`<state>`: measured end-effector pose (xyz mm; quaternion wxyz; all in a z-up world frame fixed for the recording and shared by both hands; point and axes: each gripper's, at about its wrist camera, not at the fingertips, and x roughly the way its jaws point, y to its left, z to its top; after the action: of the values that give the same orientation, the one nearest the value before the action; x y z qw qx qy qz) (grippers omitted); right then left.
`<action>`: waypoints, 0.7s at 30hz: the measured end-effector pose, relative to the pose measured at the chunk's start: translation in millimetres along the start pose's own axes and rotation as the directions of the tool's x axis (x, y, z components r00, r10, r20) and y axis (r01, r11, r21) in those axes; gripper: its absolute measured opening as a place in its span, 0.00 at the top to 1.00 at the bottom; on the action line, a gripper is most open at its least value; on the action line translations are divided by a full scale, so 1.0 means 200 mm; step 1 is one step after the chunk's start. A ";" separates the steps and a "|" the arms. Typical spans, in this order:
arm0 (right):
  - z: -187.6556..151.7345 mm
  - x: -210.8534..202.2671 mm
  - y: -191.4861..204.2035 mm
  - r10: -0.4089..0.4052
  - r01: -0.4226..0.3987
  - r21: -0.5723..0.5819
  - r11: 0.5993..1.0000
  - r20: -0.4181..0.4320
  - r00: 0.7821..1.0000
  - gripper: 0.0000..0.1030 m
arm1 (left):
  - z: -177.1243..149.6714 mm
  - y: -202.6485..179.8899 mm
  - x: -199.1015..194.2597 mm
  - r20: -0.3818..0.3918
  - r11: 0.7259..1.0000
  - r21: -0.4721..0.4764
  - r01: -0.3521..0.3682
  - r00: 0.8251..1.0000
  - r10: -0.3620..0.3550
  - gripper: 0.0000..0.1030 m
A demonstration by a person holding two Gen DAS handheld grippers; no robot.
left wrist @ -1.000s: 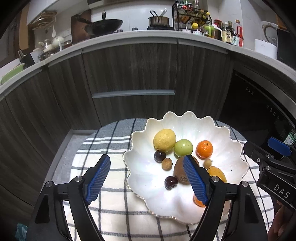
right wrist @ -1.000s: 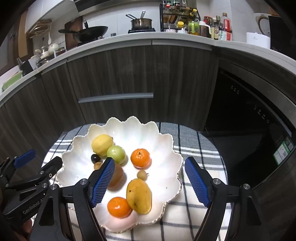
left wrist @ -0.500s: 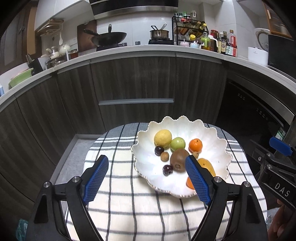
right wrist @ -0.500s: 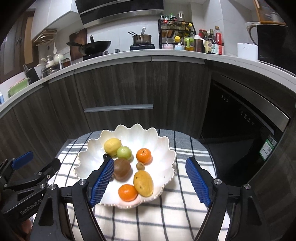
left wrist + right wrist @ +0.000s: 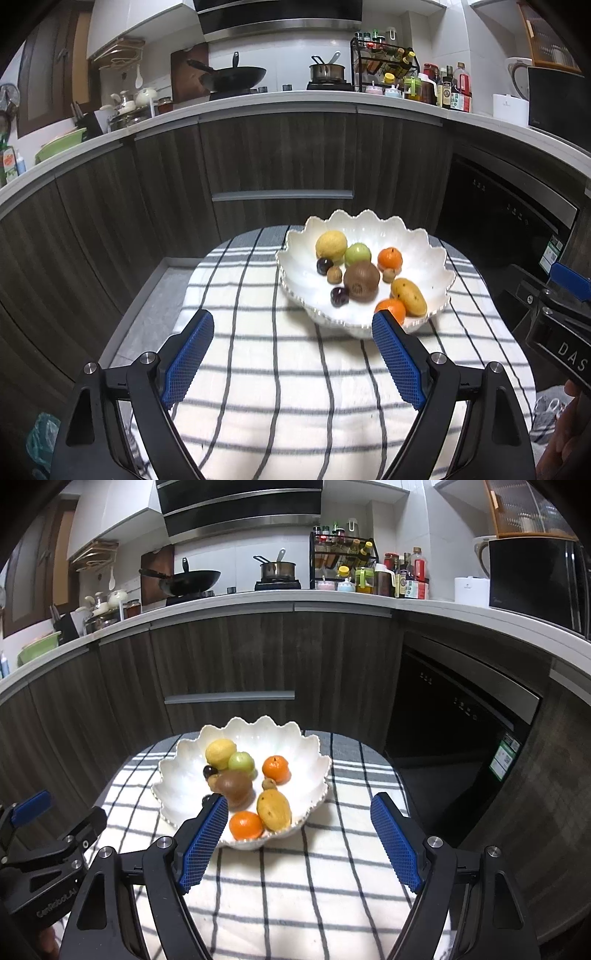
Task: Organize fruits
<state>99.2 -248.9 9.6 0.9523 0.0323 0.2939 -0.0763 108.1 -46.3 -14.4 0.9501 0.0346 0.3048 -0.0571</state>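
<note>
A white scalloped bowl stands on a checked cloth and also shows in the right wrist view. It holds a lemon, a green fruit, two oranges, a kiwi, a mango, dark grapes and small brown fruits. My left gripper is open and empty, in front of the bowl above the cloth. My right gripper is open and empty, also in front of the bowl.
The checked cloth covers a small round table. Dark wood cabinets and a black oven stand behind it. The counter holds a wok, a pot and bottles.
Both grippers have pulled back and up from the bowl, which now looks smaller and farther away. Both stay open and empty.
</note>
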 end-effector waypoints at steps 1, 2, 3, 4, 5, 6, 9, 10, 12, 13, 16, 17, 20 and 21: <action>-0.01 -0.01 0.00 -0.001 0.001 -0.001 1.000 0.000 1.000 0.22 | -0.02 0.00 -0.01 -0.001 1.000 0.000 0.000 1.000 0.000 0.15; -0.03 -0.02 0.00 -0.002 0.002 -0.002 1.000 0.001 1.000 0.22 | -0.04 0.00 -0.01 0.000 1.000 0.002 -0.002 1.000 0.002 0.15; -0.05 -0.03 0.00 -0.002 0.002 -0.002 1.000 0.001 1.000 0.22 | -0.05 0.00 -0.02 0.001 1.000 0.002 -0.005 1.000 0.005 0.15; -0.06 -0.04 0.00 -0.002 0.002 -0.002 1.000 0.000 1.000 0.22 | -0.07 0.01 -0.03 0.002 1.000 0.001 -0.007 1.000 0.007 0.15; -0.08 -0.04 0.00 -0.003 0.003 -0.001 1.000 0.000 1.000 0.22 | -0.08 0.01 -0.04 0.003 1.000 0.000 -0.008 1.000 0.008 0.15; -0.10 -0.05 0.00 -0.004 0.004 -0.002 1.000 0.000 1.000 0.22 | -0.09 0.01 -0.04 0.004 1.000 -0.001 -0.009 1.000 0.009 0.15; -0.14 -0.07 0.01 -0.003 0.003 0.000 1.000 -0.001 1.000 0.22 | -0.12 0.01 -0.06 0.008 1.000 -0.001 -0.014 1.000 0.014 0.15; -0.15 -0.07 0.01 -0.002 0.002 0.002 1.000 -0.002 1.000 0.22 | -0.14 0.01 -0.07 0.011 1.000 -0.001 -0.016 1.000 0.016 0.15; -0.18 -0.08 0.01 0.002 -0.002 0.008 1.000 -0.001 1.000 0.22 | -0.16 0.02 -0.08 0.021 1.000 -0.002 -0.021 1.000 0.021 0.15; -0.19 -0.08 0.01 0.001 -0.001 0.009 1.000 0.002 1.000 0.22 | -0.17 0.02 -0.09 0.027 1.000 -0.001 -0.025 0.999 0.025 0.15; -0.24 -0.10 0.01 0.003 -0.003 0.013 1.000 0.003 1.000 0.22 | -0.23 0.03 -0.12 0.041 1.000 -0.003 -0.029 0.999 0.029 0.15; -0.25 -0.10 0.01 0.002 -0.002 0.012 1.000 0.006 1.000 0.22 | -0.24 0.03 -0.12 0.043 1.000 -0.004 -0.030 0.999 0.030 0.15; -0.29 -0.11 0.01 -0.001 0.000 0.005 1.000 0.013 1.000 0.22 | -0.28 0.03 -0.13 0.045 1.000 -0.007 -0.029 0.999 0.030 0.15; -0.30 -0.11 0.01 -0.001 0.001 0.001 1.000 0.015 1.000 0.22 | -0.29 0.03 -0.13 0.045 1.000 -0.008 -0.029 0.999 0.030 0.15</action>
<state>47.8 -237.0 -27.2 0.9543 0.0320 0.2868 -0.0773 53.6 -32.0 -45.9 0.9576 0.0344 0.2829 -0.0428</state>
